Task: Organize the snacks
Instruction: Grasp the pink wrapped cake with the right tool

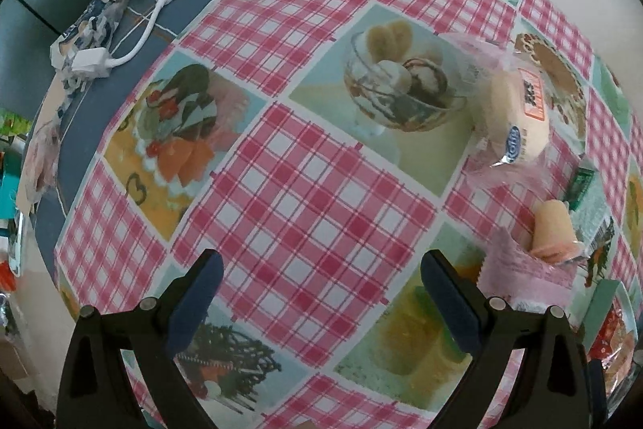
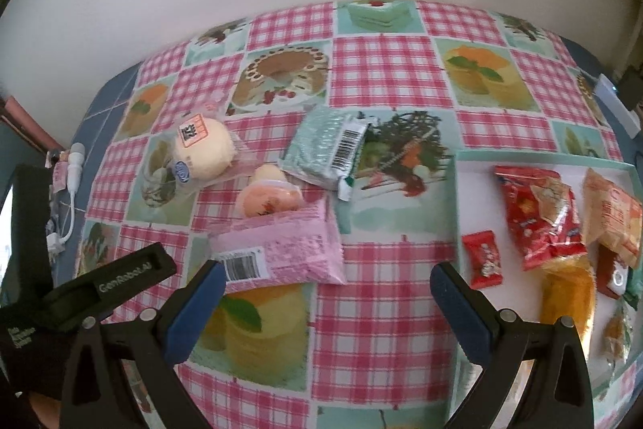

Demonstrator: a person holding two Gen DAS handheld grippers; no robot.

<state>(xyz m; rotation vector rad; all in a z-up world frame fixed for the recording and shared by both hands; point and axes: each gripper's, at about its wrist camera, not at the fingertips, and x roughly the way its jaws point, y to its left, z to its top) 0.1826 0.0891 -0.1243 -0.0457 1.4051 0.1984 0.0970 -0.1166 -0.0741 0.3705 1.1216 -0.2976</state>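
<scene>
Hovering empty over the checked-cloth bench [image 2: 386, 75], both grippers spread wide.

Left gripper [image 1: 321, 298], right gripper [image 2: 327, 304] gaping; flat pink plastic snack packet [image 2: 287, 252] left of white teal-rimmed tray [image 2: 458, 196], touching peach jelly cup [image 2: 267, 198].

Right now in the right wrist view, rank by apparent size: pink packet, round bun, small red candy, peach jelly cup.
1. pink packet, though nearest the camera
2. round bun
3. peach jelly cup
4. small red candy
</scene>
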